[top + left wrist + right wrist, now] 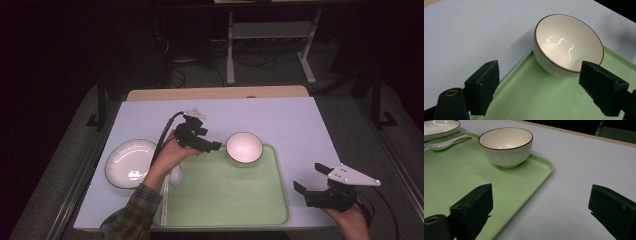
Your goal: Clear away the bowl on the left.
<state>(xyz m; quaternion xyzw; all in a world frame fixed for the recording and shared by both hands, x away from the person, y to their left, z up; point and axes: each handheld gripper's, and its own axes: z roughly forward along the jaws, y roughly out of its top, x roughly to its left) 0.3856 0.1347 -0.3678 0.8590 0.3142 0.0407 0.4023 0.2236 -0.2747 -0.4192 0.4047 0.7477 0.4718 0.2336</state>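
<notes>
Left gripper (216, 146), jaws wide and empty, hovers just beside the white bowl (244, 148) at the green tray's (225, 200) far corner; a clumsy pinch risks tipping it.

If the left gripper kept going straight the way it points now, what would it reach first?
Most likely the bowl: it sits on the tray directly ahead of the open left gripper, though the depth is uncertain.

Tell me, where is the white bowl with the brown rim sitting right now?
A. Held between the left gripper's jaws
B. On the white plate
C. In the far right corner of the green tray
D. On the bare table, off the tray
C: the bowl stands on the green tray at its far right corner, ahead of the open left gripper, untouched.
</notes>
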